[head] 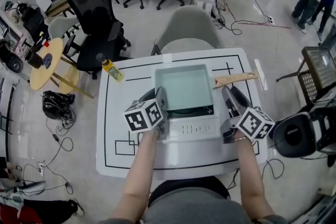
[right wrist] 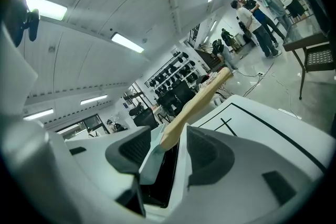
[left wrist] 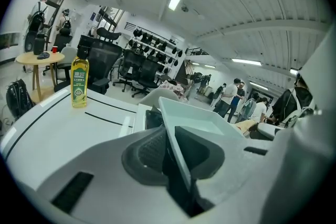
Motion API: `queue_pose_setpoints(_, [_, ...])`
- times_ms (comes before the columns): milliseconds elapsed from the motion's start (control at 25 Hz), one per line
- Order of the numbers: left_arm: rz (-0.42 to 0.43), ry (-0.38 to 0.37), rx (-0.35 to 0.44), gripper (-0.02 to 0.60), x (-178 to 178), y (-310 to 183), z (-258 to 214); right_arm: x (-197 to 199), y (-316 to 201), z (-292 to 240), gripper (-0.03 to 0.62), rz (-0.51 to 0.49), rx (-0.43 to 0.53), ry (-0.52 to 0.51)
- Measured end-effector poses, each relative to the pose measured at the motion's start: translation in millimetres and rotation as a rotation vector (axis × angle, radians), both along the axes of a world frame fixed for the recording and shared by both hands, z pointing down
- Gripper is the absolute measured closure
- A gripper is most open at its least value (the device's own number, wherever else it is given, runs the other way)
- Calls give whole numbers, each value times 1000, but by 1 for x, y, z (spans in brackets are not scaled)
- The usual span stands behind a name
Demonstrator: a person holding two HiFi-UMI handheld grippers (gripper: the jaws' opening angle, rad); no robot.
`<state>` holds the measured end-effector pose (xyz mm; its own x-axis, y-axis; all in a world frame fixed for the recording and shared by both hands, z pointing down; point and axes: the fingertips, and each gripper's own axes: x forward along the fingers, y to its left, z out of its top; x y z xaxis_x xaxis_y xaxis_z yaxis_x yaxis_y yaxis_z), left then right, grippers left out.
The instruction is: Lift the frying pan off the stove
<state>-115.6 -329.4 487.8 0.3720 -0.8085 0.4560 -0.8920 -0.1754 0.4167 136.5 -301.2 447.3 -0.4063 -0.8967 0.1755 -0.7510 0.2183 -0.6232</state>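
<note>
Frying pan (head: 185, 86) handle (head: 236, 80) points right; left tool (head: 160, 98) closing over rim, right tool (head: 231, 94) wide astride handle.

Oil btl (head: 112, 70) on white tbl (head: 116, 113); blk chair (head: 94, 13) behind

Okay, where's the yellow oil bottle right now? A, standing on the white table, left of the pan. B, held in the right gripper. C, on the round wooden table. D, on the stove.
A: the oil bottle stands upright on the white table, left of the frying pan.
</note>
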Motion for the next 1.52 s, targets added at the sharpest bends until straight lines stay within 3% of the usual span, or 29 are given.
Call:
queue_pose_setpoints(520, [-6,43,-21,541,1,0,-2,-14,-27,8,342,-48,-58,-56])
queue_pose_setpoints(880, [-16,32,-23,543,2,3,0,-21,-41,18,342,-71,-84,-106])
queue_pose_setpoints(1520, [-8,37,-28,545,4,2,0,-30,-56,23,424,-95,-94,-112])
